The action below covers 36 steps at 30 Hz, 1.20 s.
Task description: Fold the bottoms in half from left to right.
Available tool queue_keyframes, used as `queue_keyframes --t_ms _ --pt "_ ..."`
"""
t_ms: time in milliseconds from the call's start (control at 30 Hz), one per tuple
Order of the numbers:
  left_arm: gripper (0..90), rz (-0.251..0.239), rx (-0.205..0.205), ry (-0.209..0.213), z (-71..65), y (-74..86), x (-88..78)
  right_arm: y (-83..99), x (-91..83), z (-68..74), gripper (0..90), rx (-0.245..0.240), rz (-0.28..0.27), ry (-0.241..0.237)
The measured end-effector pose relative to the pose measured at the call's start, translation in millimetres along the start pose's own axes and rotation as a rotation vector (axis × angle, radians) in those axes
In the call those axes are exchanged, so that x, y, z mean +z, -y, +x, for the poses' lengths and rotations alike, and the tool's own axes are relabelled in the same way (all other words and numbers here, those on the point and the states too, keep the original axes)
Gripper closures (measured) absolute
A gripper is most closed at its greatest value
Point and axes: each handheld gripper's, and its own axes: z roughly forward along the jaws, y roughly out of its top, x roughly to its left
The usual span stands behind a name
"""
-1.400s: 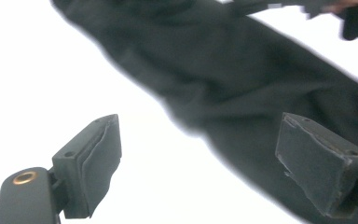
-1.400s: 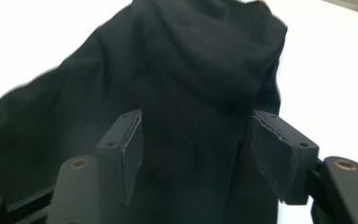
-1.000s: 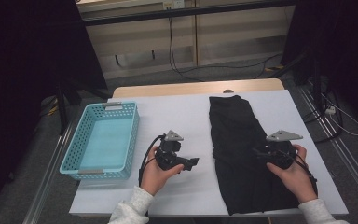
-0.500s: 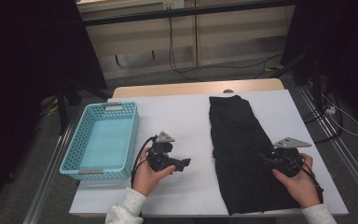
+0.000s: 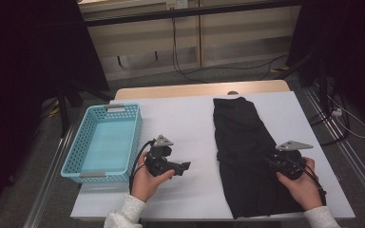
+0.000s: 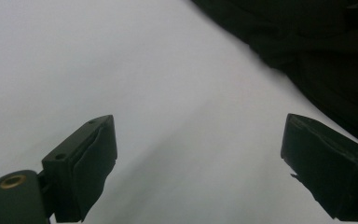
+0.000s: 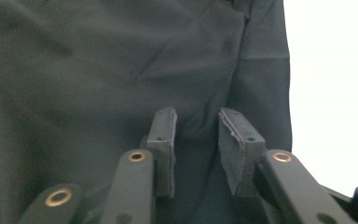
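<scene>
**Two grippers, one black garment: right jaws narrowing over the cloth**

Black garment [image 5: 247, 156] lies lengthwise on the right half of the white table [image 5: 185, 118], reaching from the far edge almost to the near one. Right gripper [image 5: 272, 161] sits low over its near part, close to the right hem. In the right gripper view the cloth [image 7: 98, 70] runs under and between the pads; jaws have just been closing and now stand a narrow gap apart. A soft ridge of fabric rises between them, but I cannot tell whether the pads press on it yet.

Left gripper [image 5: 186, 166] hangs over bare table between basket and garment, jaws spread wide, nothing in them; the garment's edge [image 6: 317, 51] lies ahead of it, still apart.

Judgement on the step: pinch a real fold, not a skim of the top layer. Keep the pads low, let the cloth bunch before closing fully, then lift slowly so the layers do not slide apart.

Surroundings: blue basket [image 5: 73, 161] at the table's left, well apart from the garment, nothing visible inside. Open tabletop between them; no obstacle on that path. Cables trail on the floor beyond the right edge.
</scene>
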Motion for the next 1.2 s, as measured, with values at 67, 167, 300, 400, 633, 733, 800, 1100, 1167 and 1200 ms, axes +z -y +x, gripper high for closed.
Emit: queue_keyframes --t_ms 67,167,300,400,633,733,800,1100,1167,1200 --pt "10.8 -0.013 -0.005 -0.014 -0.3 -0.1 -3.2 -0.6 0.8 0.7 71.0 -0.007 -0.001 -0.009" --pt "10.8 -0.017 -0.002 -0.015 -0.9 -0.4 -6.1 -1.4 0.0 -1.2 73.7 0.008 -0.003 -0.02" --pt "10.8 -0.008 0.002 -0.016 -0.5 0.4 -4.5 -0.3 -1.5 -4.9 75.5 0.012 0.002 -0.013" --pt "10.8 -0.011 -0.003 -0.016 0.1 0.4 -4.7 1.9 -3.5 -8.9 80.7 0.017 0.005 -0.017" --pt "10.8 -0.007 0.003 -0.017 -0.9 0.6 -4.6 -1.1 -6.9 -11.2 90.0 -0.005 0.002 -0.051" --pt "10.9 -0.011 0.001 -0.016 -1.1 0.2 -4.6 -5.1 -15.9 -18.2 90.0 -0.001 -0.015 -0.044" --pt "10.9 -0.01 0.002 -0.015 -1.2 0.4 -4.4 -7.6 -23.9 -25.4 90.0 -0.008 -0.027 -0.023" --pt "10.9 0.004 0.004 -0.002 -2.7 -0.7 -1.1 -0.2 -14.1 -26.9 69.8 0.001 -0.023 -0.007" --pt "10.9 0.003 0.004 -0.001 -2.7 -1.0 -0.7 -0.3 -18.4 -27.0 66.7 0.011 -0.038 -0.005" --pt "10.9 0.0 0.002 -0.003 -2.7 -1.0 -0.3 -0.4 -21.1 -27.7 66.6 0.019 -0.044 -0.01"
